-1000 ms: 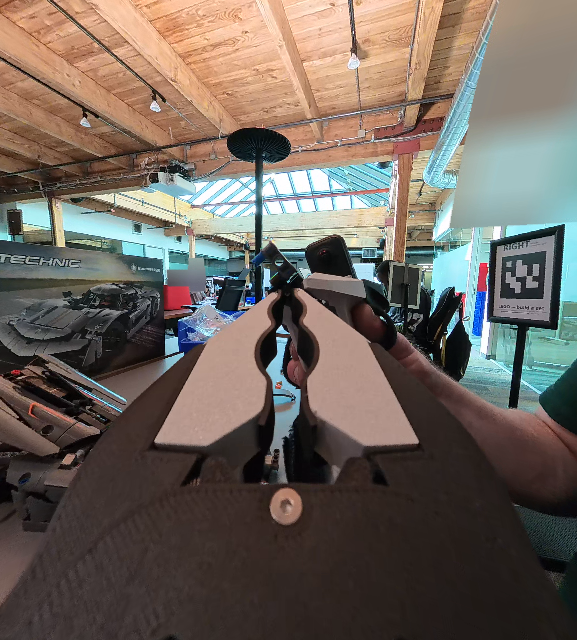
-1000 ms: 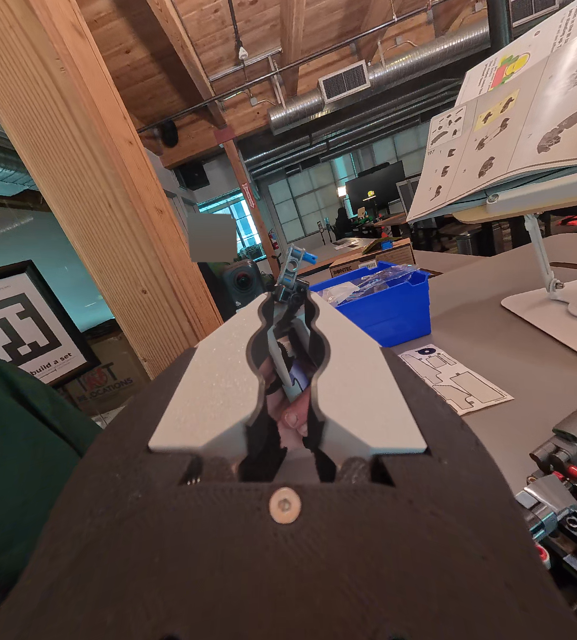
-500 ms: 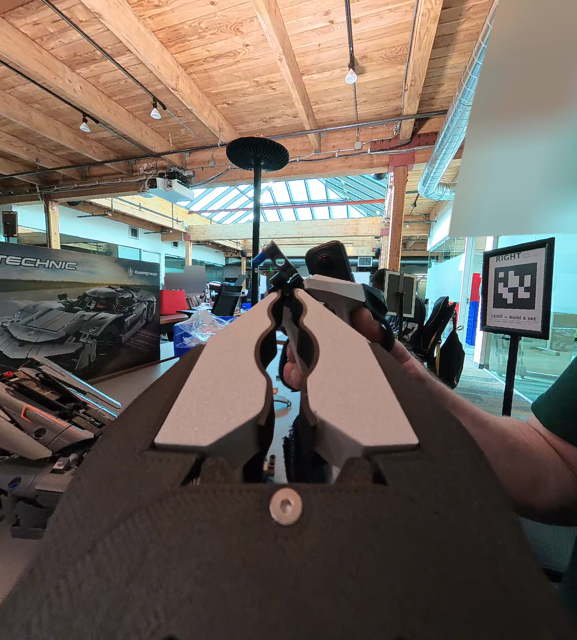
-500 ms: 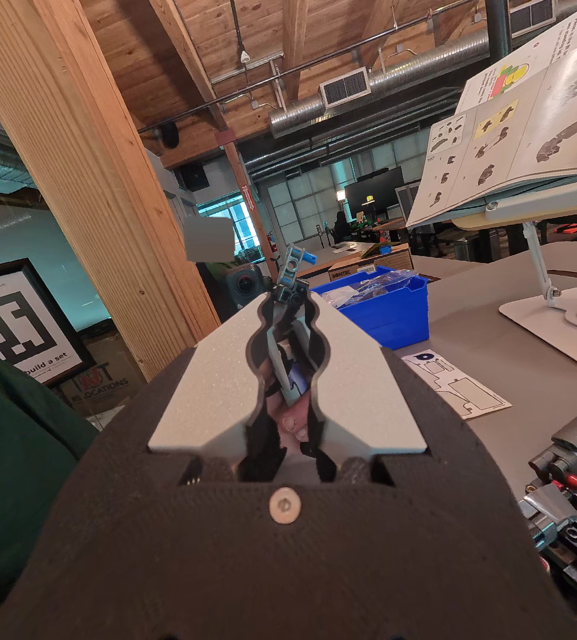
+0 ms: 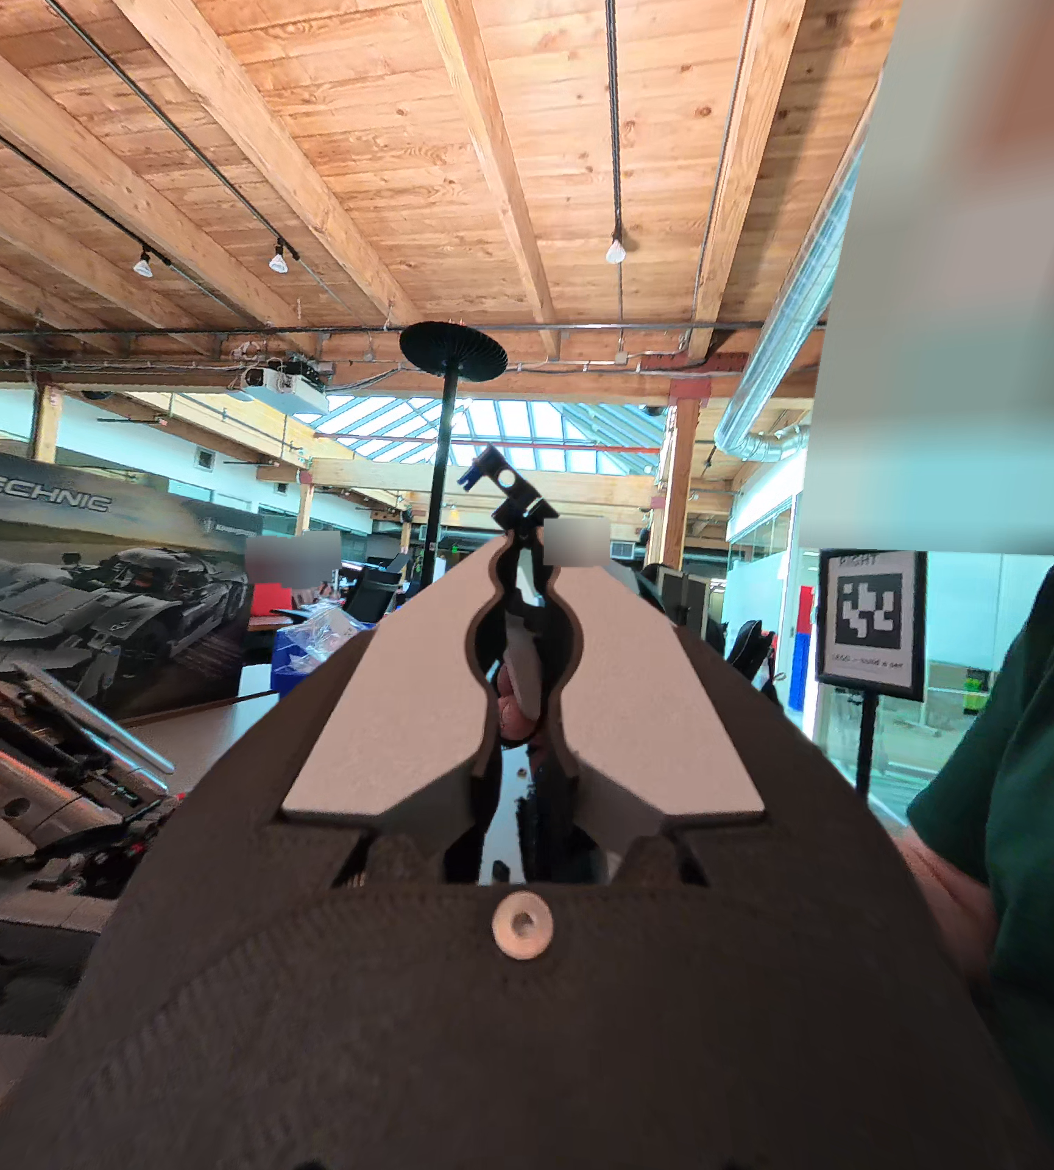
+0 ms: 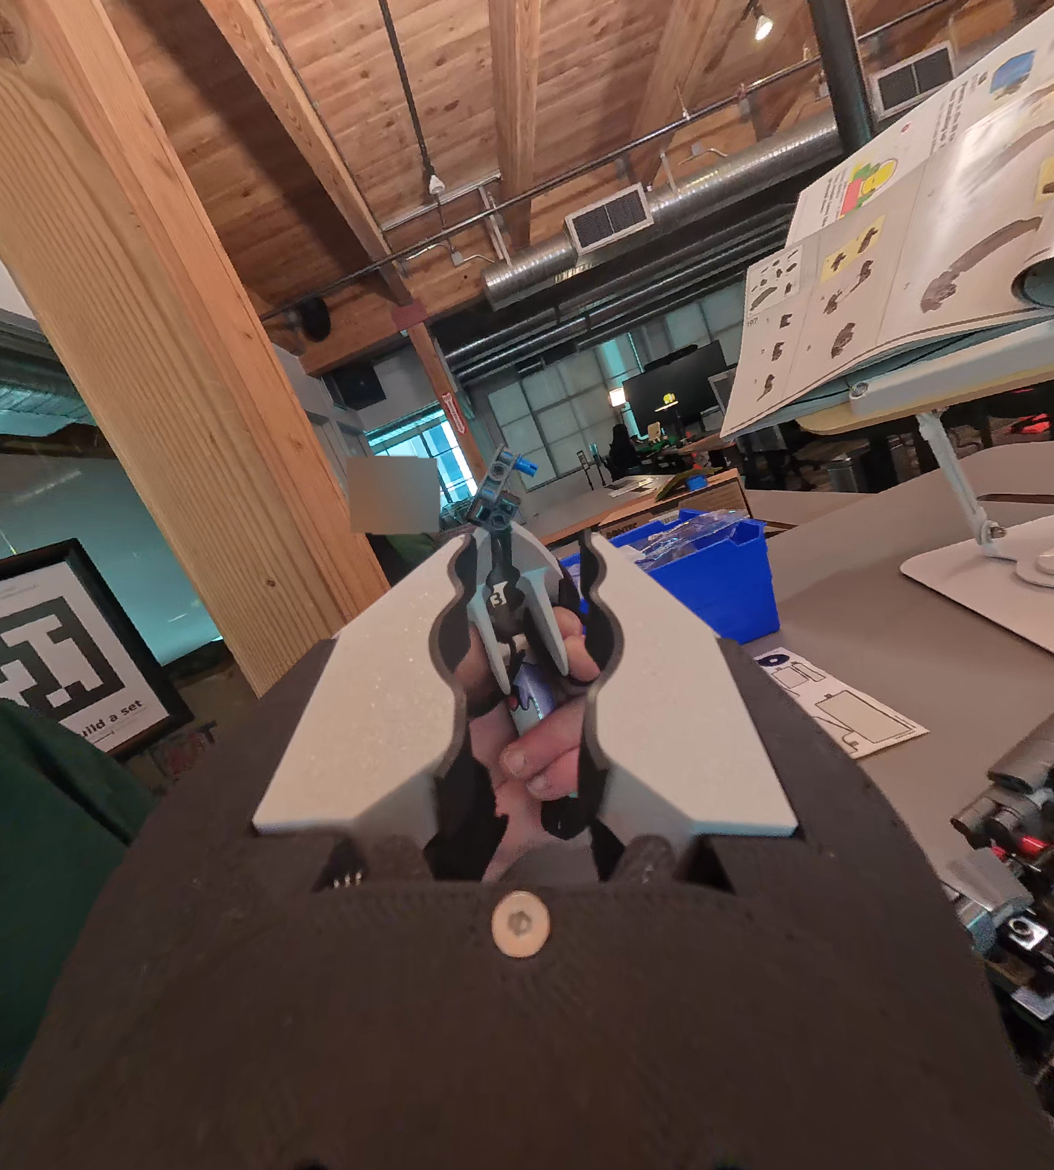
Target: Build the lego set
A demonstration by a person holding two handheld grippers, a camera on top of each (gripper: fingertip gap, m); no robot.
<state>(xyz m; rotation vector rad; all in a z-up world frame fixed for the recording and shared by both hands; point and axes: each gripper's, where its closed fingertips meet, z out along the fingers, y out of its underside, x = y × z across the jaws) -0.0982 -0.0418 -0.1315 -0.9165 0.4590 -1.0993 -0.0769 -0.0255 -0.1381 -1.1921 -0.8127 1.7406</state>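
Where the left wrist view's edge cuts in: grey car model [image 5: 50, 779], blurred and only partly in frame.
Left gripper [image 5: 521, 538]: fingers pinched on the lego piece [image 5: 499, 490], held up in the air; the piece's lower end is hidden between them.
Right gripper [image 6: 524, 538]: fingers parted, gripping nothing; the left gripper's tips show in the gap.
Hand [image 6: 537, 760]: mostly hidden behind the fingers.
Instruction book [image 6: 923, 221]: cut off at the right edge.

car model [image 5: 37, 779]: cut by left edge | instruction booklet [image 6: 929, 209]: cut by right edge, steps illegible
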